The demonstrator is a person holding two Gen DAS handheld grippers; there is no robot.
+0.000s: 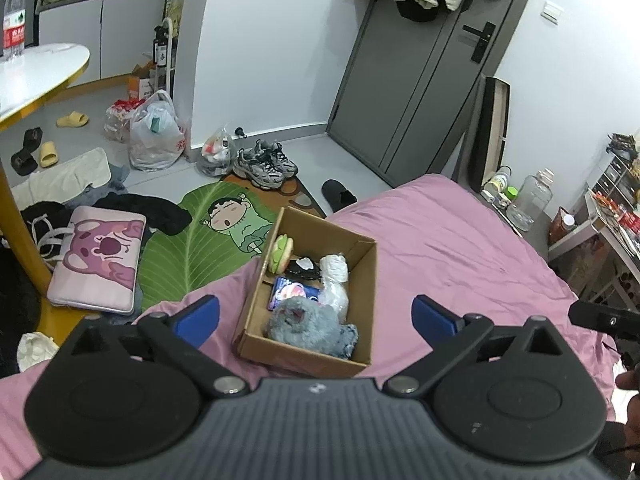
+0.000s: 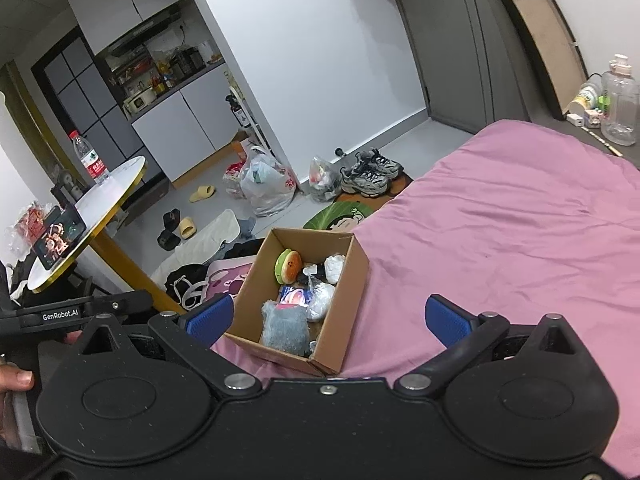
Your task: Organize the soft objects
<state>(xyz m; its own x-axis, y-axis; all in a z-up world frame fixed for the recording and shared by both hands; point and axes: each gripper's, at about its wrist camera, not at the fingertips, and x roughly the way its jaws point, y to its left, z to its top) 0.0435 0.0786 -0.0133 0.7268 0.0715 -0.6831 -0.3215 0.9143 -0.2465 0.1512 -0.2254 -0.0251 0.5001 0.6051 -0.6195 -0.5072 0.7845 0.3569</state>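
Fingers of left gripper and right gripper are spread wide, nothing held.
Cardboard box is judged packed; another soft object must be sought.

"GenRobot.AI" in white on the black gripper bar at left of right wrist view. Water bottle label red, print too small to read.

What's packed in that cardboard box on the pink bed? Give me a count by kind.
Burger plush toy: 1
Grey fluffy item: 1
White plastic-wrapped bundles: 2
Blue and pink packet: 1
Black item, partly hidden: 1
Total: 6, all inside the box.
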